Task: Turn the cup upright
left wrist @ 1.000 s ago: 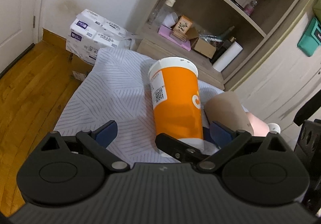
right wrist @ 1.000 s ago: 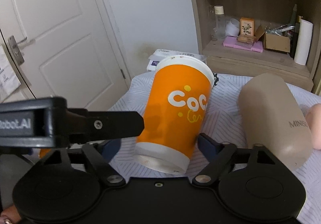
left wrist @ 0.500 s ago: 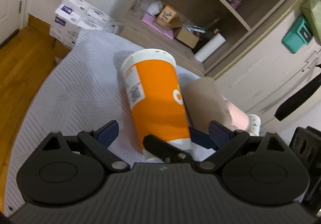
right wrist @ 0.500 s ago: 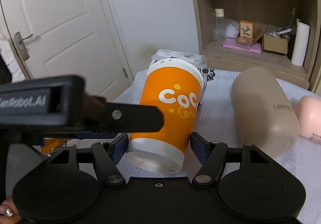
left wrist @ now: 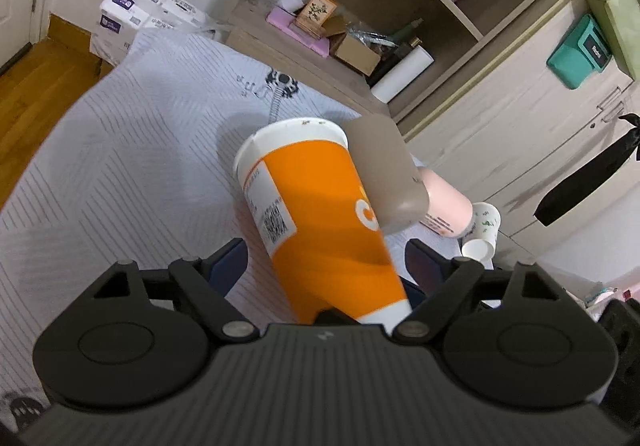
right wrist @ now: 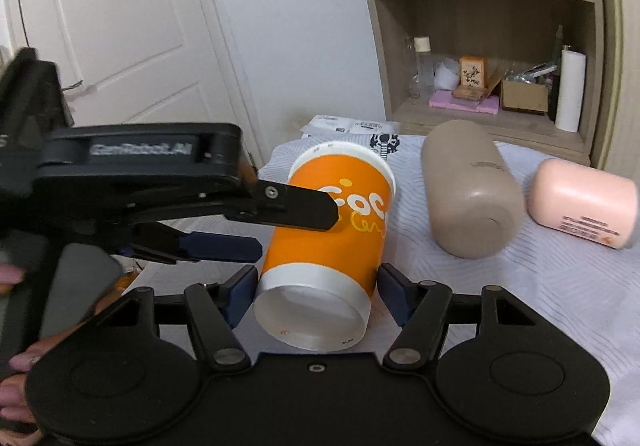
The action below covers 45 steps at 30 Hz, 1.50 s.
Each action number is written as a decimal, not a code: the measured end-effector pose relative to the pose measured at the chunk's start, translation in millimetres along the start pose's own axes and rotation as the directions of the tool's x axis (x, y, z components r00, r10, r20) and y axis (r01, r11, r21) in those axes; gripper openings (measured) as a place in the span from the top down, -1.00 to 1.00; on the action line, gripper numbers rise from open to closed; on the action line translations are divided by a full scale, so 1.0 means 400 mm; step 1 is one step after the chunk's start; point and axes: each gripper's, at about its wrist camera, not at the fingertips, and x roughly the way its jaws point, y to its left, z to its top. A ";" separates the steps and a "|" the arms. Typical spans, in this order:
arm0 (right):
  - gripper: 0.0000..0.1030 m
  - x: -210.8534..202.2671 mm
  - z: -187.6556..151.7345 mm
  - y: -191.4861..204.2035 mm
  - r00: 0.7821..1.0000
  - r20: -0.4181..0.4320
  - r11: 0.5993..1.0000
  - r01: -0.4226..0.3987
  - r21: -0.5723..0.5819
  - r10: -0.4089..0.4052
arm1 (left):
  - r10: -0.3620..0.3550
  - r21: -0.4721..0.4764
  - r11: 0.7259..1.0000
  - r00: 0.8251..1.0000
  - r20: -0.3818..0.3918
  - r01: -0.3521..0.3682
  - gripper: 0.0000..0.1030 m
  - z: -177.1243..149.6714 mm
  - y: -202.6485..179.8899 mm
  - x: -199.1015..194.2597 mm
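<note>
An orange paper cup (right wrist: 328, 242) with a white rim and white base is tilted, its base towards me. My right gripper (right wrist: 316, 290) is shut on the cup near its base, one blue pad (right wrist: 240, 292) on each side. In the left wrist view the cup (left wrist: 320, 222) leans between my left gripper's (left wrist: 326, 262) open fingers, which stand wide apart and do not squeeze it. My left gripper also shows at the left of the right wrist view (right wrist: 256, 226), beside the cup's upper part.
A tan bottle (right wrist: 468, 190) and a pink bottle (right wrist: 584, 202) lie on the striped cloth (right wrist: 520, 286) right of the cup. A small white paper cup (left wrist: 482, 232) lies past them. A wooden shelf unit (right wrist: 480, 46) stands behind; a white door (right wrist: 120, 26) is at the left.
The right gripper has closed onto the cup's base and tipped the cup further, its base now facing the right camera. The left gripper has risen and looks down more steeply.
</note>
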 end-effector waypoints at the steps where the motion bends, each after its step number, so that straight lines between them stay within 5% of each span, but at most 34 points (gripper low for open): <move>1: -0.38 -0.011 -0.008 -0.003 1.000 -0.004 1.000 -0.008 -0.004 0.008 | -0.005 -0.010 1.000 1.000 0.003 0.005 -0.66 -0.006 -0.002 -0.001; 14: -0.35 -0.141 -0.099 -0.073 1.000 0.012 0.995 -0.021 0.102 0.020 | -0.044 0.017 0.999 0.996 -0.077 0.046 -0.66 -0.091 -0.080 0.030; 24: -0.33 -0.131 -0.127 -0.104 0.998 -0.030 0.982 -0.047 0.185 0.054 | -0.042 -0.002 0.999 0.991 -0.126 0.042 -0.66 -0.121 -0.073 0.071; 26: -0.34 -0.122 -0.123 -0.108 0.996 -0.060 0.980 -0.056 0.189 0.068 | -0.051 0.022 0.998 0.991 -0.121 0.054 -0.42 -0.123 -0.076 0.066; 34: -0.45 -0.088 -0.066 -0.112 0.978 -0.181 0.992 -0.094 0.082 0.107 | -0.061 0.081 0.994 0.993 -0.100 0.070 -0.41 -0.131 -0.087 0.045; 45: -0.49 -0.080 -0.052 -0.138 0.984 -0.120 0.990 -0.121 0.077 0.130 | -0.063 0.224 0.971 0.994 -0.093 0.083 -0.41 -0.146 -0.139 0.033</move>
